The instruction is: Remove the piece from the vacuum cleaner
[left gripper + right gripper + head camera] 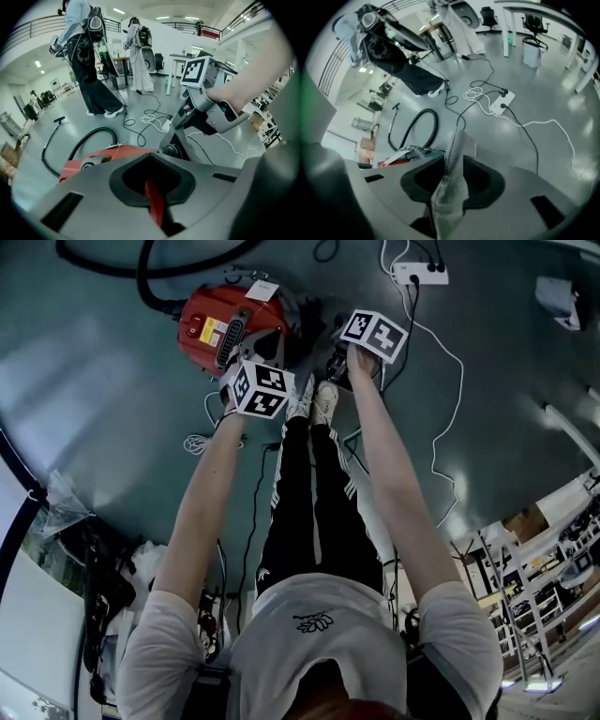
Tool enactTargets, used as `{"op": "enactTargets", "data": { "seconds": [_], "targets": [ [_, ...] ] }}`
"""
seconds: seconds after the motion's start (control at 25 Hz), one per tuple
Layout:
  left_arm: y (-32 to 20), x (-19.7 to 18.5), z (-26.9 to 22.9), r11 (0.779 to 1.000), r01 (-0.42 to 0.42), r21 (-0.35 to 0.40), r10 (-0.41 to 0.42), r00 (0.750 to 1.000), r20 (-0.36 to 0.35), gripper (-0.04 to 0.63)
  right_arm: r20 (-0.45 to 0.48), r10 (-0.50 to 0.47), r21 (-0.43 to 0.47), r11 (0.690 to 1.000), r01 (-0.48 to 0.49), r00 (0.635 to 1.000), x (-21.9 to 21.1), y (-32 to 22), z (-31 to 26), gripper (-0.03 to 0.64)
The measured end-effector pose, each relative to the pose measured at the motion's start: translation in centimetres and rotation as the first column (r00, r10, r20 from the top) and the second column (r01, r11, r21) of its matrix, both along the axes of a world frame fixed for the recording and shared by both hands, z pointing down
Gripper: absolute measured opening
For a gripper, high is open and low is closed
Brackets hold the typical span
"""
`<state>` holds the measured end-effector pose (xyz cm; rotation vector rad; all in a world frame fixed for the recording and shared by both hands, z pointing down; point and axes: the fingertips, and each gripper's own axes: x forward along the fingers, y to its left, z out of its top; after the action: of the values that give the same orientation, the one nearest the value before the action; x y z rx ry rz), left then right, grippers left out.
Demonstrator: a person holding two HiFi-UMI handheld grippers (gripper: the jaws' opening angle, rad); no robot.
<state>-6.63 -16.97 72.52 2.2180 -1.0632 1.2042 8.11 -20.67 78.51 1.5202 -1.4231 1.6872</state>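
The red vacuum cleaner point(211, 329) stands on the floor just ahead of the person's shoes point(314, 399). My left gripper point(251, 379) sits against its right side. In the left gripper view the left gripper point(155, 208) is shut on a thin red edge point(151, 190) of the vacuum cleaner point(93, 159). My right gripper point(345, 360) is beside the machine's right side, a little off it. The right gripper point(446, 199) is shut on a grey mesh-like piece point(452, 157) that stands up between the jaws.
A black hose point(150, 287) loops from the vacuum cleaner across the floor. A white power strip point(419, 274) with white and black cables point(441, 409) lies beyond my right gripper. Two other people point(89, 61) stand farther off. Desks and chairs point(529, 28) line the room's edge.
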Motion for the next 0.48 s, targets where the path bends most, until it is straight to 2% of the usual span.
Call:
{"op": "enactTargets", "data": {
  "seconds": [0.08,0.2,0.32,0.44,0.48],
  "targets": [
    [0.0,-0.1,0.0,1.000,-0.002,0.012,0.003,1.000,-0.005,0.003,0.077,0.077,-0.023,0.997,-0.075,0.994,-0.3,0.1,0.3,0.114],
    [0.0,0.0,-0.2,1.000,-0.013,0.018,0.013,1.000,-0.008,0.003,0.137,0.078,-0.075,0.995,-0.068,0.988,-1.7,0.4,1.1,0.114],
    [0.1,0.2,-0.4,1.000,-0.015,0.018,0.016,1.000,-0.017,0.003,0.130,0.093,-0.116,0.990,-0.078,0.987,-2.2,1.0,2.1,0.114],
    [0.0,0.1,-0.3,0.999,-0.007,0.031,0.008,1.000,-0.025,0.003,0.111,0.074,-0.096,0.993,-0.064,0.991,-2.3,0.8,2.4,0.111],
    [0.0,0.0,-0.3,0.999,-0.005,0.039,0.006,1.000,-0.024,0.003,0.102,0.046,-0.082,0.996,-0.038,0.994,-2.3,0.8,2.3,0.070]
  ]
}}
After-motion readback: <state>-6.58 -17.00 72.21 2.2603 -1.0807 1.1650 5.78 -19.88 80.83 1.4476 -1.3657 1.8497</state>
